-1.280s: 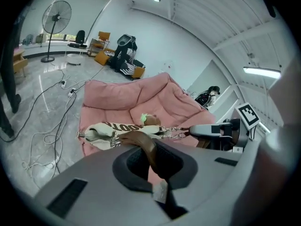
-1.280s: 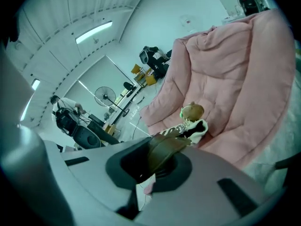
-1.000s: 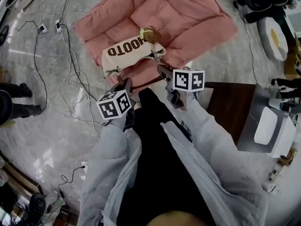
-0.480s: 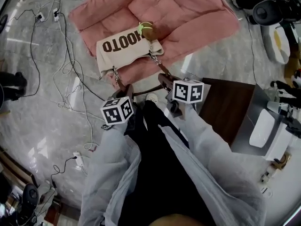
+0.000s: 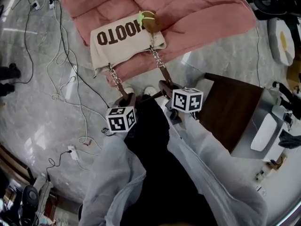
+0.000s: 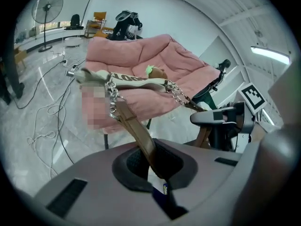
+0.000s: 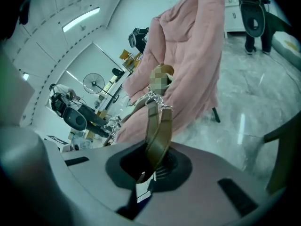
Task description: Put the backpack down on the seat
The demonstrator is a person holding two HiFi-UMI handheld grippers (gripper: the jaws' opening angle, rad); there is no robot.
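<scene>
Backpack (image 5: 123, 40) (cream, with chains) is being held over the front edge of the pink seat (image 5: 197, 13), its brown straps (image 5: 163, 72) being clamped tight by the left gripper (image 5: 128, 98) and right gripper (image 5: 165, 84). Judging by this, both sides are best being lowered evenly, further onto the seat, before anything is being released.

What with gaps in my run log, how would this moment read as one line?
left claw: shut on left strap | right claw: shut on right strap | backpack: lying on pink seat

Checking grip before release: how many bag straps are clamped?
2. The left strap is in the shut left gripper, the right strap in the shut right gripper. None hidden.
</scene>
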